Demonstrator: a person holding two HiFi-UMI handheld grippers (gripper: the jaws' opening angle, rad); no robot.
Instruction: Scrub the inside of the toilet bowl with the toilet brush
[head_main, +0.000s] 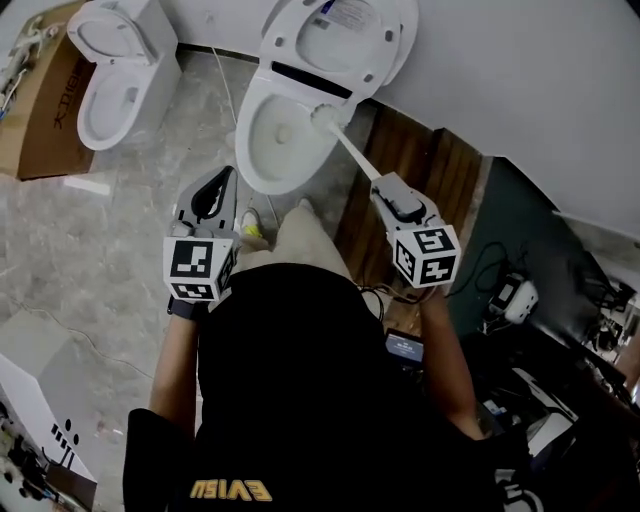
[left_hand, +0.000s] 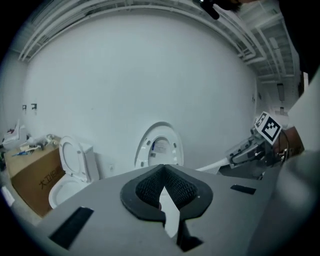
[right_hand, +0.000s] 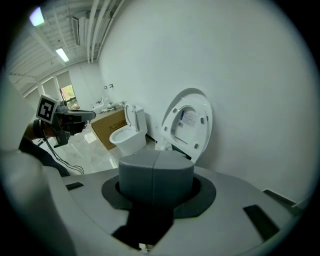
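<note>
- Grey marbled floor meets a plain white wall; a strip of dark wood flooring runs along the right side of the scene
- a person in a black top stands over everything, with one gripper in each hand
- the toilet bowl sits at the middle top of the head view, white, with its lid raised against the wall; the left gripper view shows the same lid upright
- a second toilet stands well apart to the left, its lid also up, just beside a brown cardboard box
- a tangle of cables and small devices lies on the dark floor at the right
- the left gripper hovers over the floor near the bowl's front left; in its own view the ribbed pads meet at their tips with nothing between them
- the right gripper is near the bowl's right side; in its own view the two grey fingers are pressed flush together, and the head view shows them clamped on the end of the brush handle
- the toilet brush slants from that gripper up and left; its white head lies at the bowl's right rear edge, just below the seat hinge
</note>
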